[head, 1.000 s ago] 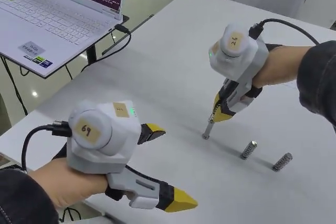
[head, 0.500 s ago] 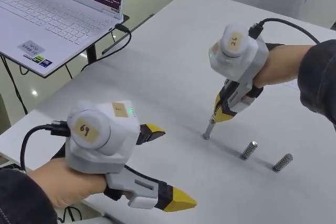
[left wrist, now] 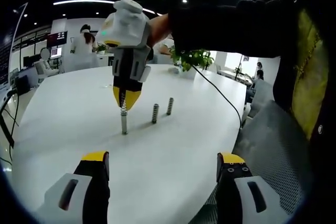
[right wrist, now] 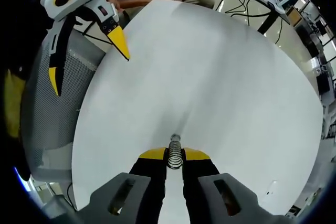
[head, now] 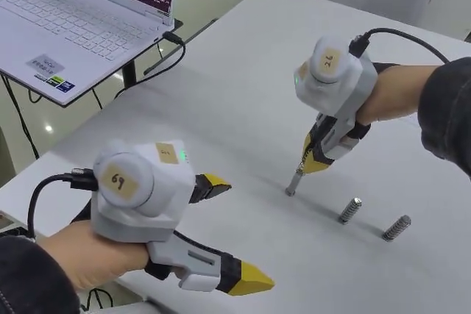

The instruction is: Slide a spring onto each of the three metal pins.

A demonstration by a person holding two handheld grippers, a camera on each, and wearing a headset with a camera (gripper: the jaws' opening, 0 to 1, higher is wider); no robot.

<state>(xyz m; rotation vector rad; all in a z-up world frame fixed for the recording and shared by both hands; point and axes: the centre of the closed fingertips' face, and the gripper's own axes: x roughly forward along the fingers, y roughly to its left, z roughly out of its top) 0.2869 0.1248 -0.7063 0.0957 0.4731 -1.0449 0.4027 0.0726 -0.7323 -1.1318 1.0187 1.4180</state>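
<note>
Three metal pins stand on the white table. The near pin has a spring on its upper part, and my right gripper is shut on that spring. In the right gripper view the spring sits between the yellow fingertips above the pin. Two other pins each carry a spring. My left gripper hovers open and empty near the table's front edge. The left gripper view looks at the pin and the sprung pins.
An open laptop sits on a stand at the far left, with a black cable running to the table's edge. A cable leads off the right gripper. Bare tabletop lies between the grippers.
The right gripper has shifted slightly down with the spring along the near pin. The left gripper has stayed open and almost still.
</note>
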